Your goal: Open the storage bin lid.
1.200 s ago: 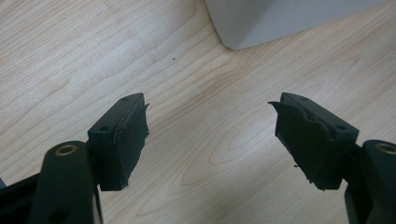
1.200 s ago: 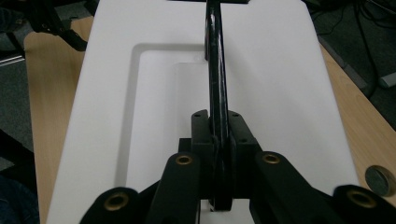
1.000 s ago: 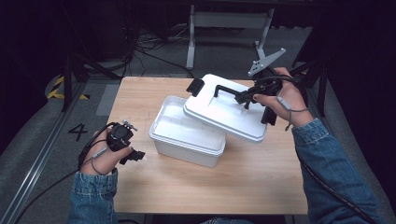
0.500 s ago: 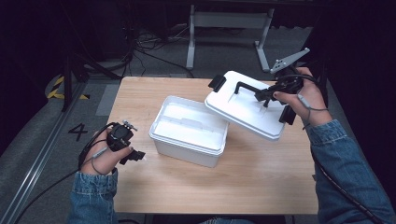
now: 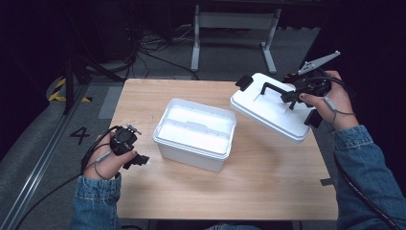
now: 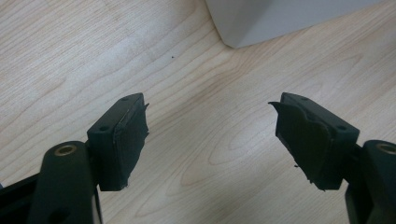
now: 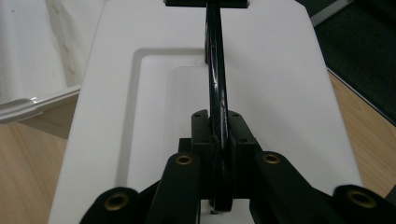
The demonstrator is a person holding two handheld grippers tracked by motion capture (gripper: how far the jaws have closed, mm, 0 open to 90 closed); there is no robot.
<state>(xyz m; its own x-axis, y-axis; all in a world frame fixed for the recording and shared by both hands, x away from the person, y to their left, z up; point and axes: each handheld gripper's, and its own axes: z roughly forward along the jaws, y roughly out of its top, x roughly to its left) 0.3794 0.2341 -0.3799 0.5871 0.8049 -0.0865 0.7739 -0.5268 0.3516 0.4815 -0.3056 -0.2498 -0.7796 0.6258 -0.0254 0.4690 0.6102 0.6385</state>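
A white plastic box (image 5: 195, 135) stands open in the middle of the wooden table (image 5: 239, 191). Its white lid (image 5: 271, 106) hangs tilted in the air to the right of the box, over the table's right side. My right gripper (image 5: 293, 97) is shut on the lid's black handle (image 7: 215, 70); in the right gripper view the jaws clamp the thin handle (image 7: 218, 140) between them. My left gripper (image 5: 139, 160) rests low at the table's left front, open, with bare wood between its pads (image 6: 127, 135). A corner of the box (image 6: 280, 18) lies ahead of it.
The table's right edge lies just under the lid's far end. Behind the table a grey metal stand (image 5: 232, 21) and cables (image 5: 143, 48) sit on the dark floor. A floor mark "4" (image 5: 79, 135) lies left of the table.
My right gripper has carried the lid up and to the right, off the box, which now stands fully uncovered. The left gripper has stayed put.
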